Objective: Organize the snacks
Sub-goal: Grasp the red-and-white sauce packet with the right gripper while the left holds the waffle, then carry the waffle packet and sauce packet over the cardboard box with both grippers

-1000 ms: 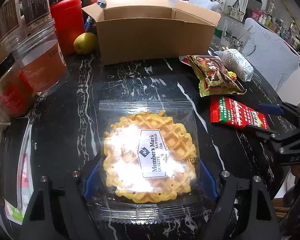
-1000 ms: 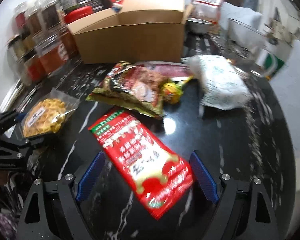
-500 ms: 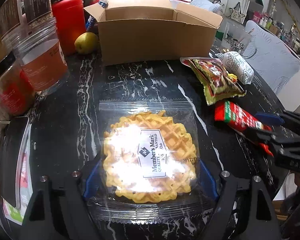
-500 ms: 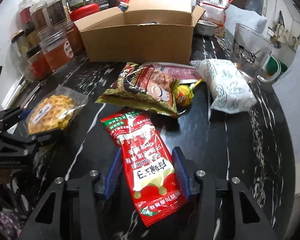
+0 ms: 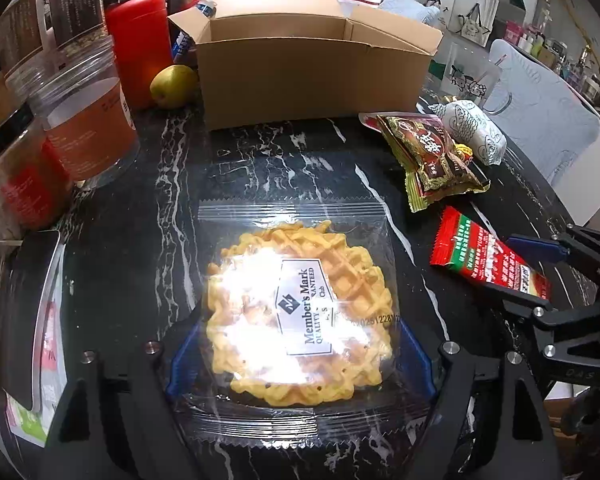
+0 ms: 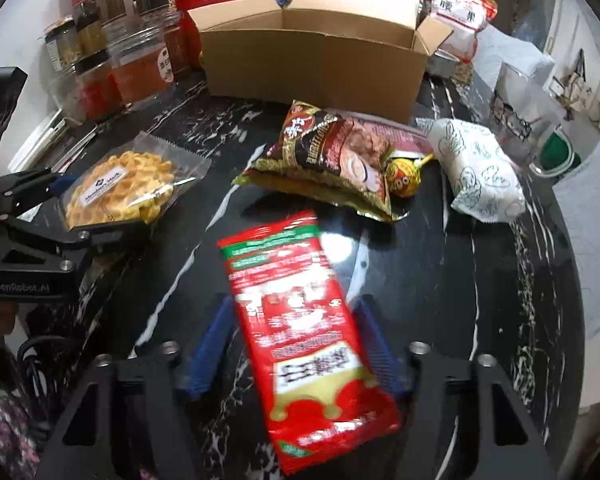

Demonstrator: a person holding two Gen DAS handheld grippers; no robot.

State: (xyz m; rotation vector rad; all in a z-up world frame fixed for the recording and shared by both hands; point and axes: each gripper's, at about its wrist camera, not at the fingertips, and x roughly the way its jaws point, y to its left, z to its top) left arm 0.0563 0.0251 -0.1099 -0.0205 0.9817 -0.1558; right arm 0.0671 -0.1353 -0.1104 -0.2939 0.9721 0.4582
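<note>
My left gripper (image 5: 298,352) is shut on a clear bag with a yellow waffle (image 5: 300,312), held just over the black marble table (image 5: 140,248); it also shows in the right wrist view (image 6: 118,184). My right gripper (image 6: 296,344) is shut on a red snack packet (image 6: 300,332) and lifts it off the table; the packet also shows in the left wrist view (image 5: 488,258). An open cardboard box (image 5: 312,64) stands at the back, also in the right wrist view (image 6: 316,60).
A brown-and-gold snack bag (image 6: 328,160), a lollipop (image 6: 404,172) and a white printed packet (image 6: 480,168) lie before the box. Jars (image 5: 88,120), a red canister (image 5: 140,48) and a pear (image 5: 174,85) stand at the left. A glass mug (image 6: 528,120) stands right.
My right gripper closed on the red packet and raised it off the table. The left gripper kept hold of the waffle bag and barely moved.
</note>
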